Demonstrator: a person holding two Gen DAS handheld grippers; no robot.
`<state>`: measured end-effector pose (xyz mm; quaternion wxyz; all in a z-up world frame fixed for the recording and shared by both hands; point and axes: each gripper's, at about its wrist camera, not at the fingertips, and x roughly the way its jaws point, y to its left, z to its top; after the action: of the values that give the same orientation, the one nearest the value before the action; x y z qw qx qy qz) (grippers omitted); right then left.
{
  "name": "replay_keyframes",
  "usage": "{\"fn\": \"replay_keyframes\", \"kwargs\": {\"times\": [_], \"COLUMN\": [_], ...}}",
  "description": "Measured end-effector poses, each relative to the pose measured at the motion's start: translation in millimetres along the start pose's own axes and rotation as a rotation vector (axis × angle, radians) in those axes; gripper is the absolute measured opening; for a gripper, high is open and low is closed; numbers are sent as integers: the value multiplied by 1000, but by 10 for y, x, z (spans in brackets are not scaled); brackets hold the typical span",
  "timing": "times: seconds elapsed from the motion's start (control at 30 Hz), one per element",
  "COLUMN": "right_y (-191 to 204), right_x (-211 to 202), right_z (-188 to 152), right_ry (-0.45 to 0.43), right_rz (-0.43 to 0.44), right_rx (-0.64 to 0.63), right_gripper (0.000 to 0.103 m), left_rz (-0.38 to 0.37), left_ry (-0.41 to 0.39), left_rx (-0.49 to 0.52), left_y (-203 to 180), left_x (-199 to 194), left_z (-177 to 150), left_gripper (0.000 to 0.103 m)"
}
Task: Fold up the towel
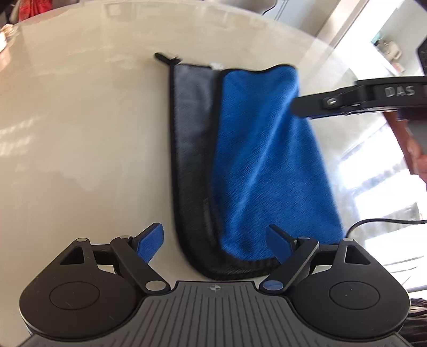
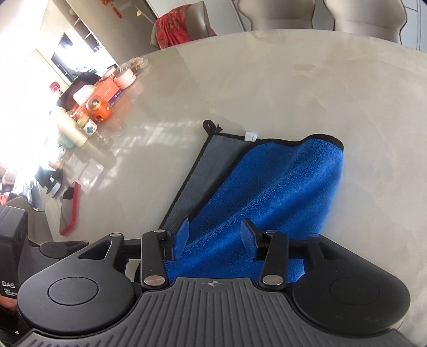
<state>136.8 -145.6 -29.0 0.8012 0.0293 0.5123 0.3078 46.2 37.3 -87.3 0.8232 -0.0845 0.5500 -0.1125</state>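
A towel [image 1: 264, 160], blue on one side and grey on the other with a black hem, lies folded over on the beige table [image 1: 80, 133]; a grey strip [image 1: 192, 120] shows along its left edge. My left gripper [image 1: 216, 243] is open and empty, just above the towel's near end. My right gripper [image 2: 214, 237] is open and empty over the towel [image 2: 267, 192], with its blue pads [image 2: 182, 237] a little above the cloth. The right gripper's body also shows in the left wrist view [image 1: 360, 98] at the towel's right edge.
Jars, boxes and a bottle [image 2: 90, 112] crowd the table's far left. A red-cased phone [image 2: 69, 208] lies near the left edge. Chairs [image 2: 277, 13] stand behind the table. A black cable [image 1: 387, 223] runs at the right.
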Motion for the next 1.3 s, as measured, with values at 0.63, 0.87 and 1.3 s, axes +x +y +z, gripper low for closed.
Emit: {"fn": "replay_keyframes", "kwargs": {"times": [0.63, 0.87, 1.3], "right_y": [-431, -438, -419], "right_x": [-689, -191, 544], "right_z": [84, 440, 1113], "right_ry": [2, 10, 106], "right_rz": [-163, -138, 98], "right_rx": [-97, -407, -881], "right_gripper": [49, 30, 30], "left_rz": [91, 69, 32], "left_ry": [4, 15, 45], "left_rx": [23, -10, -168], "left_y": [-115, -182, -141], "left_x": [-11, 1, 182], "left_z": [47, 14, 23], "left_gripper": [63, 64, 63]}}
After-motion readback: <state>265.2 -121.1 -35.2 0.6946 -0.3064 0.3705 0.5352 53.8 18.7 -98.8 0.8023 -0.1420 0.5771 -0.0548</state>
